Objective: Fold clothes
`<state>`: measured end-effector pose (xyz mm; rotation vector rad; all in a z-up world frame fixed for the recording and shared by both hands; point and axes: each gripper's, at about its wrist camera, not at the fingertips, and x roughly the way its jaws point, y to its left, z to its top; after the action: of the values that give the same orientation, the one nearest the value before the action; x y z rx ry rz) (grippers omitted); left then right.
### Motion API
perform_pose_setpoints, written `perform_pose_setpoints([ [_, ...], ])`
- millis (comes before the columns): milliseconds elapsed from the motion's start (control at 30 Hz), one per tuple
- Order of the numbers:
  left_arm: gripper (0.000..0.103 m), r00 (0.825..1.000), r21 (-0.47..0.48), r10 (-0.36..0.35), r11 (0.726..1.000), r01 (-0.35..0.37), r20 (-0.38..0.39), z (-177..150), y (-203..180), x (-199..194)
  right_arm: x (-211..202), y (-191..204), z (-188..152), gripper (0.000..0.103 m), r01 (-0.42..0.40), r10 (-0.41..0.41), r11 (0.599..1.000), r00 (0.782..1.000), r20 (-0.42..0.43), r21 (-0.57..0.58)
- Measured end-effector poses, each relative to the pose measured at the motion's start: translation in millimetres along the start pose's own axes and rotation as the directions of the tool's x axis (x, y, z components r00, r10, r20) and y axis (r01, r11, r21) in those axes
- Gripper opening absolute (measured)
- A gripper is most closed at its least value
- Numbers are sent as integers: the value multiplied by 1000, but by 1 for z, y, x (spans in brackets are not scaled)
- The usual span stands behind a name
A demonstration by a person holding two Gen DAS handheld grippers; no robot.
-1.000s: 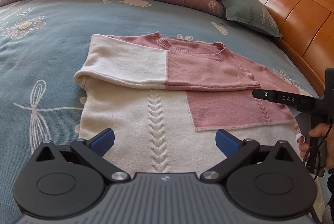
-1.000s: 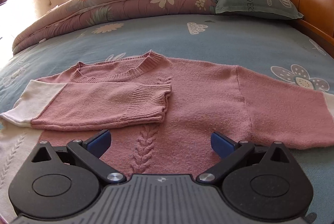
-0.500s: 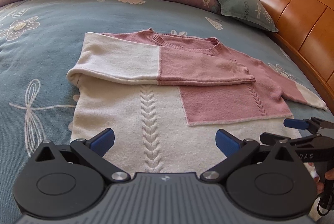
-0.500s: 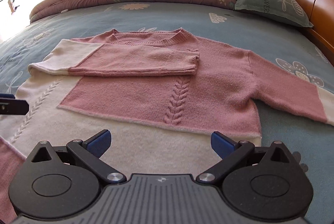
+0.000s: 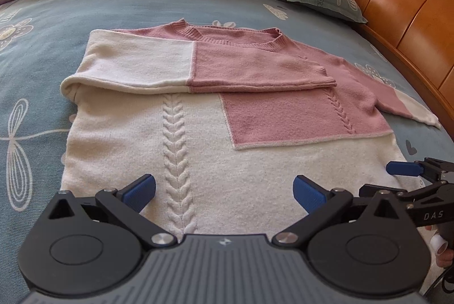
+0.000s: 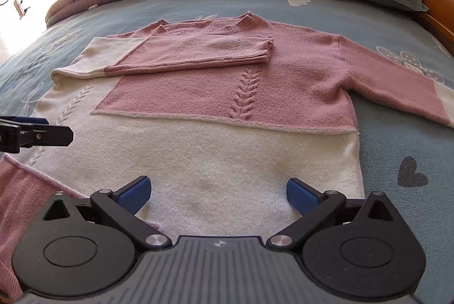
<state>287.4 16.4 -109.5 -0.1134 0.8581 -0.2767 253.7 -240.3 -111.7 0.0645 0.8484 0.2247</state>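
Since a second ago both of my grippers have pulled back toward the near edge of the bed (image 5: 198, 6), so the whole sweater (image 5: 198, 133) now shows ahead of me instead of just its upper half. It lies flat on the blue flowered cover, neck away from me, cream hem nearest. Going left to right: the left sleeve (image 5: 184, 68) is already folded across the chest, its cuff ending past the middle; the cable braid runs down the front; the right sleeve (image 6: 397, 88) is spread out toward the wooden headboard (image 5: 411, 6). I judge the first sleeve fold done and the second one next, which calls for my right side to reach out to that cream cuff, pinch it and carry it across the chest. My left gripper (image 5: 224, 189) hovers low over the hem with its jaws wide and nothing between them. My right gripper (image 6: 218, 190) hovers just beside it over the right hem corner, level with the bed, jaws likewise wide and empty.
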Motion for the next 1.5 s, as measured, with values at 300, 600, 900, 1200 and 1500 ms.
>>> perform_pose_setpoints([
  [300, 102, 1000, 55, 24, 998, -24, 4, -5, -11, 8, -43, -144, 5, 103, -61, -51, 886, 973, 227, 460],
  [600, 102, 998, 108, 59, 992, -61, 19, -8, -19, 13, -57, -272, -3, 103, -148, -191, 677, 910, 367, 721],
  [900, 102, 998, 94, 52, 994, -55, 34, -8, -16, 14, -22, -326, 4, 103, -189, -194, 624, 903, 384, 759],
  [1200, 102, 998, 100, 46, 994, -50, 38, -9, -16, 13, -11, -326, 14, 103, -116, -260, 701, 877, 404, 703],
  [1500, 102, 998, 117, 44, 992, -49, 44, -9, -16, 14, 3, -333, 30, 103, -40, -343, 712, 851, 397, 701],
])
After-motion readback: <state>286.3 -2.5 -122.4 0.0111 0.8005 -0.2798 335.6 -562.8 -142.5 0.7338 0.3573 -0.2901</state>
